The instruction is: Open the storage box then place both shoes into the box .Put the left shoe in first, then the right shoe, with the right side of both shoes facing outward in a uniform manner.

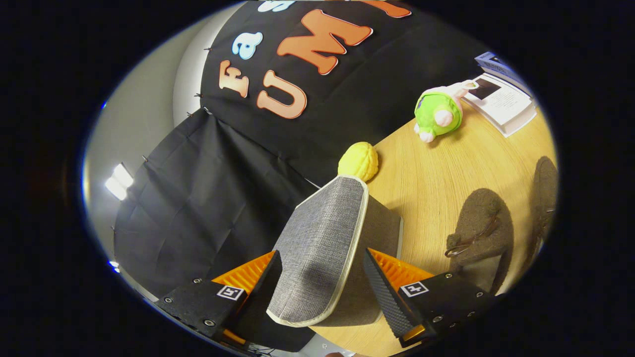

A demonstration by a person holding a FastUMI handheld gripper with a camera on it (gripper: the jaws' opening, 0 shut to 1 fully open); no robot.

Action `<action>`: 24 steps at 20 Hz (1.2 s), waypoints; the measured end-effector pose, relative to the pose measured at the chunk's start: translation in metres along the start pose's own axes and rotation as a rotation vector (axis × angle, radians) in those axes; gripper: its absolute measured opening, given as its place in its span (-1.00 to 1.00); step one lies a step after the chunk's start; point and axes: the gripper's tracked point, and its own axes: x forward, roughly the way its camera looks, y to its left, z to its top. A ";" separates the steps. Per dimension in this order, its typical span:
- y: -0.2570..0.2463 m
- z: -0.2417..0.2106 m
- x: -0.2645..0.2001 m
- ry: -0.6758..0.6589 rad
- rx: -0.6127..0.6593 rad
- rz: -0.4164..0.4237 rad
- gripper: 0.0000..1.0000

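The storage box's grey fabric lid, trimmed in cream, is lifted and lies in the gap between my gripper's fingers, reaching back past the fingertips toward the camera. The fingers stand wide apart, one along each long edge of the lid; I see no pinch on it. The box's darker grey body shows just behind the lid. Two dark brown fuzzy shoes lie on the wooden table beyond the right finger: one with a metal ring close to that finger, the other farther out.
A yellow ridged toy sits just past the lid's far end. A green and pink plush and a stack of booklets lie farther along the table. Black cloth hangs beside the table.
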 end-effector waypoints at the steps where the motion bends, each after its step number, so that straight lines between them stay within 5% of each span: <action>1: -0.002 -0.002 0.005 0.006 0.007 -0.005 0.97; 15: 0.002 -0.003 0.029 0.025 0.195 0.055 0.88; 21: 0.011 0.016 0.013 -0.067 0.244 0.103 0.14; 24: 0.020 0.021 0.011 -0.090 0.252 0.085 -0.66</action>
